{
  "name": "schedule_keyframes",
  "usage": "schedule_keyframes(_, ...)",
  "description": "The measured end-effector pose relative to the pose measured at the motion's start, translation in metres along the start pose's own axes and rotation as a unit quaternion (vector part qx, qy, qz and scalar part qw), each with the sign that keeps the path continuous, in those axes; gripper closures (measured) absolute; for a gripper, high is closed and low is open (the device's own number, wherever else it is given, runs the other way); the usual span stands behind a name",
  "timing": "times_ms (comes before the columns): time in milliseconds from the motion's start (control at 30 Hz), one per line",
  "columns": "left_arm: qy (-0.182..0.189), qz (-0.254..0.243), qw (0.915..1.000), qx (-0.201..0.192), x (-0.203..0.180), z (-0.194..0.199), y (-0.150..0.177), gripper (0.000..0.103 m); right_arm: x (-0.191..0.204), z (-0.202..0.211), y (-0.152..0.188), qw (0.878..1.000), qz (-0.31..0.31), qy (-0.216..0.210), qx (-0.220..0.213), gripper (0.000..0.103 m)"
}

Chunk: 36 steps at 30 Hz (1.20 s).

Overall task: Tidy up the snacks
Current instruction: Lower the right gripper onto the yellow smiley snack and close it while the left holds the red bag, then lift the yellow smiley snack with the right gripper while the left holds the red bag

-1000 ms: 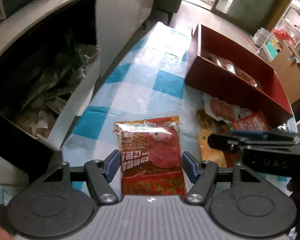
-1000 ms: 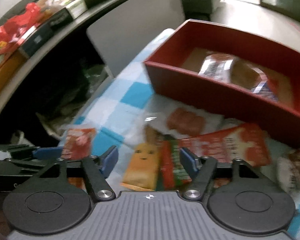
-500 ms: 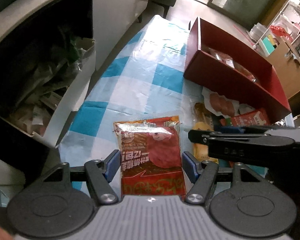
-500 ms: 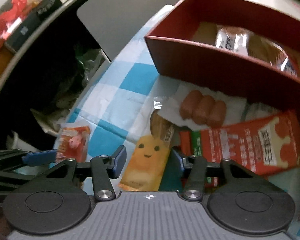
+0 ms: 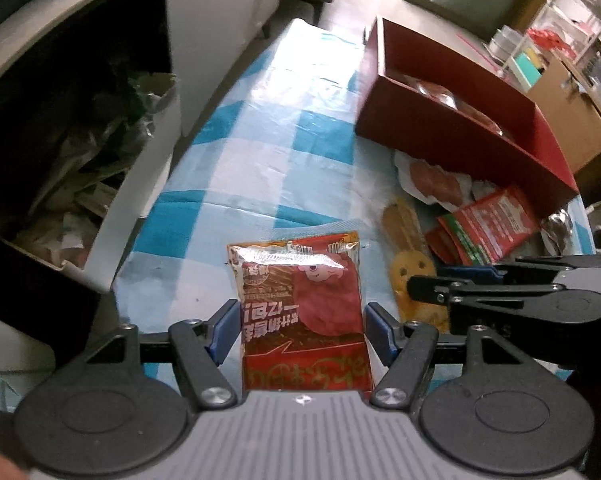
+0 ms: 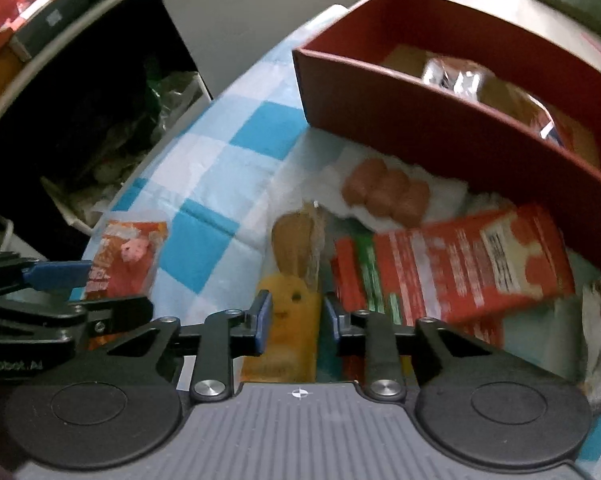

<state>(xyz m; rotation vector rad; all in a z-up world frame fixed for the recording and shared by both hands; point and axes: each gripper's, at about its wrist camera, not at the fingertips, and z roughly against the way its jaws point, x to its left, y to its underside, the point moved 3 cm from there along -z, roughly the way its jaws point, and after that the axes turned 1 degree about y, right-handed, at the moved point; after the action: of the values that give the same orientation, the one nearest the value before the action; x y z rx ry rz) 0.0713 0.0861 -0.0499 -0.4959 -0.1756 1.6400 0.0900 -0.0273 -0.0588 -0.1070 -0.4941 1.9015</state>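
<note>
A red snack pouch (image 5: 302, 308) lies on the checked tablecloth between the open fingers of my left gripper (image 5: 300, 330); it also shows in the right wrist view (image 6: 126, 260). My right gripper (image 6: 296, 324) has closed its fingers on a yellow bunny-shaped snack pack (image 6: 294, 312), which shows in the left wrist view (image 5: 410, 258) too. A red box (image 6: 440, 120) holding several wrapped snacks stands at the far right of the table (image 5: 460, 128).
A sausage pack (image 6: 386, 194) and red-and-green packets (image 6: 460, 264) lie in front of the box. A white bin of crumpled paper (image 5: 80, 168) stands left of the table under a curved counter (image 5: 100, 8). A silver-wrapped snack (image 6: 600, 328) lies at the right.
My right gripper moved down over the yellow bunny snack and narrowed its fingers onto it. My left gripper stayed open around the red pouch.
</note>
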Motion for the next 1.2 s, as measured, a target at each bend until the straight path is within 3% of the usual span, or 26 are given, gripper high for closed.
schedule_keyframes(200,-0.018,0.019,0.9997,0.003,0.008,-0.004,-0.001,0.042,0.015,-0.010,-0.010,1.000,0.015,0.011,-0.022,0.048)
schedule_keyframes(367,-0.029,0.037,0.9988,0.010,0.020,-0.009,-0.001,0.042,0.027,-0.023,-0.020,0.998,0.043,0.044,-0.033,0.038)
schedule_keyframes(533,-0.028,0.049,0.9982,0.018,0.028,-0.011,0.000,0.042,0.025,-0.025,-0.015,0.998,0.035,0.036,-0.041,0.022)
schedule_keyframes(600,-0.026,0.043,0.9985,0.020,0.026,-0.012,0.000,0.042,0.023,-0.025,-0.014,0.998,0.034,0.028,-0.049,0.020)
schedule_keyframes(667,-0.030,0.033,0.9987,0.024,0.022,-0.014,0.002,0.042,0.023,-0.024,-0.013,0.997,0.050,0.027,-0.049,0.022)
schedule_keyframes(767,-0.029,0.023,0.9989,0.028,0.017,-0.016,0.004,0.042,0.031,-0.023,-0.009,0.993,0.084,0.062,-0.046,0.036)
schedule_keyframes(867,-0.026,0.011,0.9992,0.029,0.011,-0.016,0.006,0.042,0.027,-0.017,-0.007,0.994,0.075,0.065,-0.043,0.058)
schedule_keyframes(933,-0.018,0.005,0.9993,0.033,0.008,-0.017,0.008,0.042,0.020,-0.011,-0.004,0.997,0.052,0.049,-0.035,0.064)
schedule_keyframes(1200,-0.006,-0.008,0.9996,0.025,-0.004,-0.013,0.006,0.042,0.005,0.014,0.018,0.998,0.012,0.033,-0.043,0.064)
